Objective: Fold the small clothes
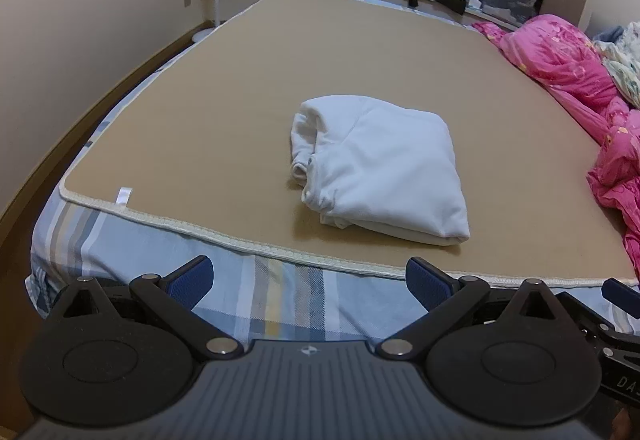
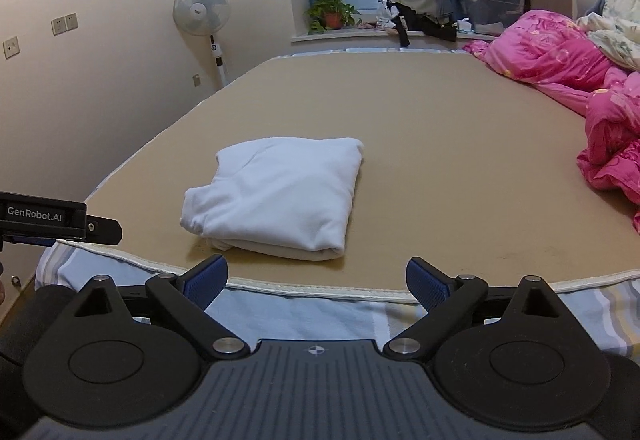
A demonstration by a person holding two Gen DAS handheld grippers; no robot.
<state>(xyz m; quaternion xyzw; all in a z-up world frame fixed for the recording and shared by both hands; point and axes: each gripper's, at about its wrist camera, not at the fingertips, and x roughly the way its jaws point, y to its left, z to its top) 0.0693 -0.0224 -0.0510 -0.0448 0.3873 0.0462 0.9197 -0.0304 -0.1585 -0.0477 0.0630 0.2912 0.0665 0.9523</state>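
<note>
A small white garment (image 1: 380, 168) lies folded into a thick square bundle on the tan mat (image 1: 224, 108) that covers the bed. The right wrist view shows the same white bundle (image 2: 276, 192) slightly to the left on the mat (image 2: 460, 168). My left gripper (image 1: 308, 272) is open, held back over the bed's near edge, with nothing between its blue pads. My right gripper (image 2: 316, 272) is also open and empty, short of the garment. Part of the left gripper (image 2: 60, 220) shows at the left edge of the right wrist view.
A pink quilt (image 1: 568, 80) is heaped along the bed's right side. A striped sheet (image 1: 280, 304) hangs over the near edge. A standing fan (image 2: 202, 10) is by the left wall. A plant, piled clothes (image 2: 416, 0) and storage boxes line the windowsill.
</note>
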